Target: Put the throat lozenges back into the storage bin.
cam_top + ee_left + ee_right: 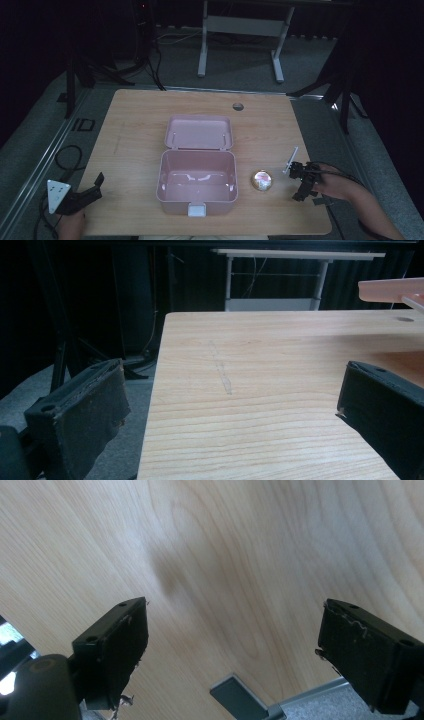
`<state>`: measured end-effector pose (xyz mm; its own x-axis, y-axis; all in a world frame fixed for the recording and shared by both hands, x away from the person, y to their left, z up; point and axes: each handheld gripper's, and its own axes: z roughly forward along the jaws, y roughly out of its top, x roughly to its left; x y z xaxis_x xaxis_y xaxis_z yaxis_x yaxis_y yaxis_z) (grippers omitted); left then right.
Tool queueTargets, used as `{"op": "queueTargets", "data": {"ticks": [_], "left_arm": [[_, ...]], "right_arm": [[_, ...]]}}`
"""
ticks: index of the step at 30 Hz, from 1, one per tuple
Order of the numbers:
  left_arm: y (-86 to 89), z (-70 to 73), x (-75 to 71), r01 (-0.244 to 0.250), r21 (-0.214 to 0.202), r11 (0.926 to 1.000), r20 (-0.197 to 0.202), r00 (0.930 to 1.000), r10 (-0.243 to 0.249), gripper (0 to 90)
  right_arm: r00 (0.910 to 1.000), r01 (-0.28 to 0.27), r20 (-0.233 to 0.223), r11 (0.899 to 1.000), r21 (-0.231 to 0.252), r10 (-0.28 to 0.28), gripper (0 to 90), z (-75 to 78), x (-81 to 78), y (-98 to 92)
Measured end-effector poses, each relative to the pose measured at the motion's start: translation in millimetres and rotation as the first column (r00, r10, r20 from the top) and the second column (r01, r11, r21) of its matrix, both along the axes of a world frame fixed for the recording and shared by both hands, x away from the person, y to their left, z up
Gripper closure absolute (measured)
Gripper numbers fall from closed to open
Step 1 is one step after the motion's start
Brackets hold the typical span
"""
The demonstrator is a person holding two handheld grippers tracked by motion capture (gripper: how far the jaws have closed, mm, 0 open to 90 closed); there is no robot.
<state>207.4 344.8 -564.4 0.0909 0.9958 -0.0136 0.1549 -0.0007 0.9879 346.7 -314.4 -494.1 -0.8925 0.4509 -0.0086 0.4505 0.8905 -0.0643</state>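
We look down on a light wooden table (140,125) in a dim room, where a pink box (197,182) sits just below the centre of the high view with its hinged lid (199,132) thrown back flat behind it. The box's inside looks bare apart from glare on its floor, and a pale latch (196,210) juts from its near wall. Just to the right of the box, apart from it, lies a small round shiny object (262,180); we cannot tell what it is.

At the lower right of the high view, a hand (336,184) holds the right claw (300,180) near that round object but clear of it. In the right gripper view, the right claw (232,645) has its jaws spread wide over bare wood grain, with nothing between them and the table's edge at the bottom of the frame.

At the lower left of the high view, the left claw (92,187) rests at the table's near corner, well apart from the box, its grey three-cornered plate (56,192) facing up. In the left gripper view, we see the left claw (230,405) also spread wide and holding nothing, with one jaw hanging past the table's edge, and a corner of the pink lid (392,290) at the upper right.

A second, white-legged desk (240,30) stands in the background at the top of the high view.
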Motion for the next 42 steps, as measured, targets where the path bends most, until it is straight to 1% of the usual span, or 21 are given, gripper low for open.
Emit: {"op": "queueTargets", "data": {"ticks": [2,4,6,7,8,10,13,14,18,20,21,23,32,37,38,39,42], "left_arm": [[0.1,0.0,0.0,0.001,-0.001,1.0,-0.002,1.0,-0.001,0.3],[0.2,0.0,0.1,0.003,-0.002,1.0,-0.002,1.0,-0.003,0.3],[0.2,0.0,0.0,0.003,-0.003,1.0,-0.001,1.0,-0.003,0.3],[0.2,0.0,0.0,0.003,-0.003,1.0,-0.001,1.0,-0.003,0.3],[0.3,0.0,0.0,0.005,-0.003,1.0,-0.002,1.0,-0.005,0.3],[0.3,0.0,0.1,0.006,-0.004,1.0,-0.003,1.0,-0.006,0.3],[0.3,0.0,0.0,0.007,-0.005,1.0,-0.002,1.0,-0.008,0.3],[0.5,0.0,0.0,0.009,-0.007,0.9999,-0.002,1.0,-0.009,0.3],[0.8,0.0,-0.2,0.011,-0.008,0.9999,-0.001,0.9999,-0.011,0.3],[0.9,0.0,-0.1,0.012,-0.008,0.9999,-0.002,0.9999,-0.012,0.3],[0.9,0.0,-0.1,0.013,-0.008,0.9999,-0.002,0.9999,-0.013,0.3],[0.9,0.0,-0.1,0.013,-0.009,0.9999,-0.002,0.9999,-0.013,0.3],[1.3,0.0,-0.3,0.016,-0.011,0.9998,-0.001,0.9999,-0.016,0.3],[1.6,0.0,-0.4,0.019,-0.014,0.9997,-0.001,0.9998,-0.019,0.3],[1.6,0.0,-0.4,0.019,-0.014,0.9997,-0.001,0.9998,-0.019,0.3],[1.6,0.0,-0.4,0.019,-0.014,0.9997,-0.001,0.9998,-0.019,0.3],[1.8,0.0,-0.5,0.02,-0.016,0.9997,-0.001,0.9998,-0.02,0.3]], "right_arm": [[1.0,-0.004,-0.004,1.0,0.006,0.004,12.5,1.2,2.2,5.2],[0.9999,-0.002,-0.011,1.0,0.004,0.002,12.6,1.1,2.8,6.5],[0.9997,-0.022,0.004,1.0,-0.016,0.022,12.6,-0.2,3.1,11.6],[0.9997,-0.022,0.004,1.0,-0.016,0.022,12.6,-0.2,3.1,11.6],[0.9995,-0.031,-0.009,0.999,-0.011,0.031,12.7,-2.0,3.9,17.8],[0.9991,-0.042,-0.011,0.999,-0.015,0.042,12.7,-3.4,4.6,21.5],[0.9989,-0.045,-0.011,0.999,-0.009,0.045,12.7,-4.1,6.7,25.8],[0.9984,-0.055,-0.01,0.998,-0.005,0.055,12.6,-5.0,8.4,30.7],[0.9976,-0.069,-0.011,0.998,0.014,0.069,12.7,-7.6,13.1,42.0],[0.9965,-0.081,-0.016,0.997,0.015,0.081,12.5,-10.8,14.4,48.1],[0.9964,-0.084,-0.011,0.996,0.015,0.084,12.4,-12.2,15.0,51.3],[0.996,-0.088,-0.011,0.996,0.035,0.088,12.4,-13.7,17.6,57.3],[0.9878,-0.155,-0.002,0.987,0.041,0.156,12.4,-16.9,23.9,87.9],[0.9848,-0.174,-0.002,0.984,0.031,0.174,11.7,-18.1,27.7,100.4],[0.9848,-0.174,-0.002,0.984,0.031,0.174,11.7,-18.1,27.7,100.4],[0.9839,-0.178,-0.009,0.984,0.03,0.179,11.6,-18.8,28.8,104.4],[0.983,-0.182,-0.019,0.983,0.023,0.183,11.6,-20.4,29.6,107.8]]}}
